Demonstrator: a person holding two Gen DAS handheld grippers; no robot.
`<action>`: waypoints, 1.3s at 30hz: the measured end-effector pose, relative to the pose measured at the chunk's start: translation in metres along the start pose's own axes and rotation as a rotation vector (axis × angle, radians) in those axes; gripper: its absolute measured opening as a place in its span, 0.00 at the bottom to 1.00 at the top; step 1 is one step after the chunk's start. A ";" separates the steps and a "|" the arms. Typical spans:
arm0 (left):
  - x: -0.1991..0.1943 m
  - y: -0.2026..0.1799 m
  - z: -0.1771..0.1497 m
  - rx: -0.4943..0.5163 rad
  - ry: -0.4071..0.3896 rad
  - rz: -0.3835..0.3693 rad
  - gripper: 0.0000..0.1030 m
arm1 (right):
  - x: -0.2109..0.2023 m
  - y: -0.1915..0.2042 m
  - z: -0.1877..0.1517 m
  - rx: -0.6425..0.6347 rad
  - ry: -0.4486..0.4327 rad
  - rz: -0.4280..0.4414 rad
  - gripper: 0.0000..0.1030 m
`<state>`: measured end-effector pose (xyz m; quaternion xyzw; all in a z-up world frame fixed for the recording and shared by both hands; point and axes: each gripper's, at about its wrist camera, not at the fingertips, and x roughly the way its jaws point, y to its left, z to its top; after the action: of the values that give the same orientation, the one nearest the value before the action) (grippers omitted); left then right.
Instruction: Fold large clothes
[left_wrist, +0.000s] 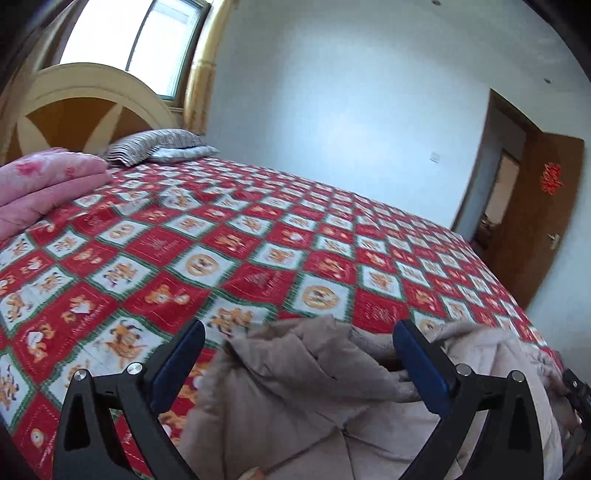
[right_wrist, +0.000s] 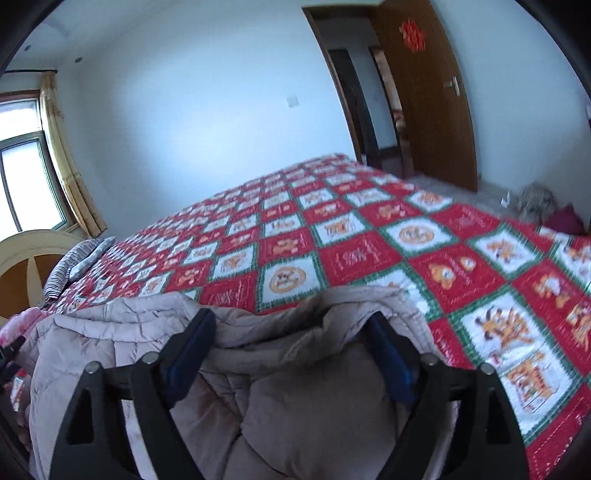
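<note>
Beige padded coat lying bunched at near edge of bed, on red-white-green checked bedspread with cartoon squares. Left gripper spread wide, blue pads apart, coat fabric between and under them, left pad clear of cloth over the bedspread, right pad just beside a fold, no squeeze visible. Right gripper also spread wide, coat heaped between its two fingers, collar-like ridge rising at the tips, pads not pressing in. Slight blur in right wrist view. Pink folded quilt at left near headboard, striped pillow beside it, touching grey one. Window with yellow curtain behind headboard. Brown door open at far side, red paper ornament on it. Small heap of stuff on floor past far bed corner, too blurred to identify
</note>
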<state>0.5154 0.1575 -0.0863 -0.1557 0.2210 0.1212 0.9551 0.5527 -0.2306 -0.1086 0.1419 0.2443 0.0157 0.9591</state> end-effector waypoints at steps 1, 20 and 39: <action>0.000 0.002 0.003 -0.013 -0.007 0.011 0.99 | -0.007 0.001 0.001 -0.002 -0.047 -0.032 1.00; 0.033 -0.108 -0.052 0.446 0.086 0.078 0.99 | 0.006 0.118 -0.044 -0.533 0.076 -0.114 1.00; 0.082 -0.080 -0.067 0.298 0.312 -0.025 0.99 | 0.051 0.089 -0.053 -0.386 0.289 -0.092 1.00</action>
<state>0.5853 0.0733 -0.1614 -0.0322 0.3796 0.0495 0.9232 0.5760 -0.1262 -0.1520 -0.0590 0.3776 0.0386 0.9233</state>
